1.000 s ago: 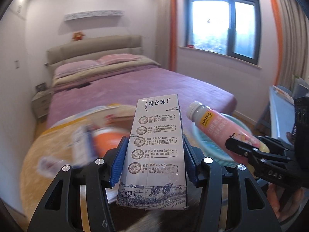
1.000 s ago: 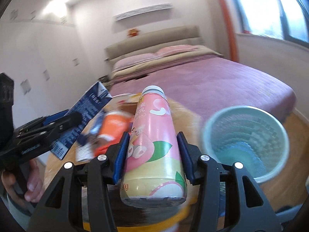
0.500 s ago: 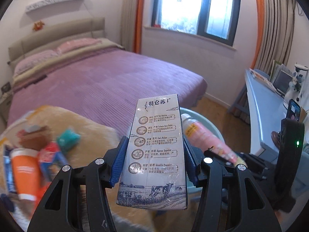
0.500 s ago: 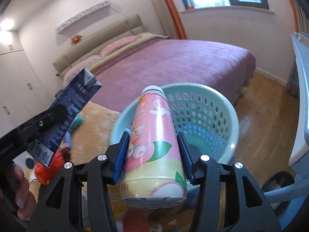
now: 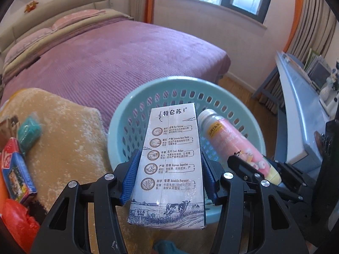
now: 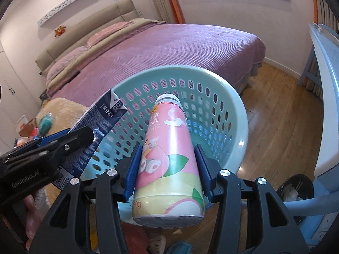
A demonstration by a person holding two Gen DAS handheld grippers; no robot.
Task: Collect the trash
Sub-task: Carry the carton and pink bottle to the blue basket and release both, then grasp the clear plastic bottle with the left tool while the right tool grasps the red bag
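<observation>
A: Progress check, quick. Where does the trash collection stand?

B: Mid-run, I'd say. The left hand-held gripper [image 5: 169,173] is clamped on a tall white paper milk carton with blue print [image 5: 169,165]; the right hand-held gripper [image 6: 167,169] is clamped on a pink plastic yoghurt-drink bottle with a white cap [image 6: 167,154]. Both are poised over the round pale-teal perforated plastic basket [image 5: 135,114]. Neither item is released yet.

A: Anything in the basket already?

B: The bit of the inside I can see looks bare, but the carton and bottle block most of the bottom, so I can't tell for sure.

A: What's left?

B: More litter sits on the fluffy tan rug [image 5: 70,139] to the left: a blue and red flat box [image 5: 17,169], a small teal packet [image 5: 28,132], something red and crinkly [image 5: 19,226] at the edge. So two drops pending, then more pickups, by my read.

A: Carton relative to its gripper?

B: Upright between the blue pads, gripped at its lower half, top end pointing out over the basket's near rim. From the right wrist view it tilts in over the basket's left side.

A: Bottle?

B: Held around its wide lower body, cap end forward, aimed into the basket opening. It's just right of the carton, apart from it.
</observation>
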